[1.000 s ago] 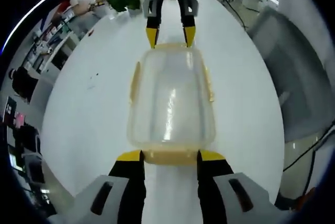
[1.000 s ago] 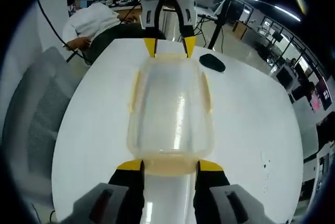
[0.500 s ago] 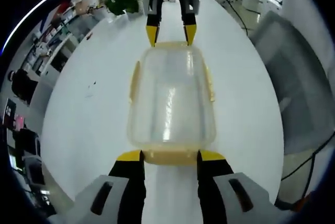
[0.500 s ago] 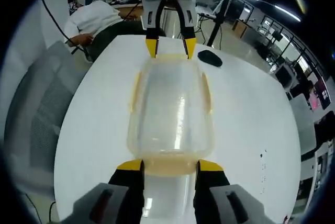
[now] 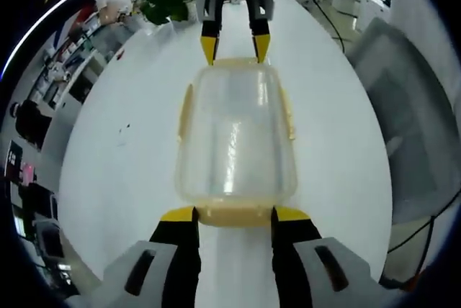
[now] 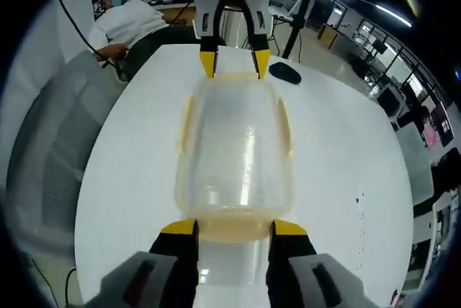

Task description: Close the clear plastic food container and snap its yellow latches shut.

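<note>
Container (image 5: 236,139) is lying lengthwise between the two grippers, lid on, one short end's yellow latch (image 5: 234,215) sitting between the left gripper (image 5: 234,216) tips. The right gripper (image 6: 234,229) is facing it at the opposite latch (image 6: 232,230). Both are spread, holding nothing, equally near. A white table (image 5: 130,142) is carrying it; a person (image 6: 133,24) is sitting beyond.

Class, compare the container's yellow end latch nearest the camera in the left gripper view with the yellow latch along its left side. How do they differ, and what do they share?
The end latch lies across the short end of the container, between the left gripper tips; the side latch runs along a long edge, with no gripper near it. The end latch looks broad, the side latch a thin strip. Both are yellow.
</note>
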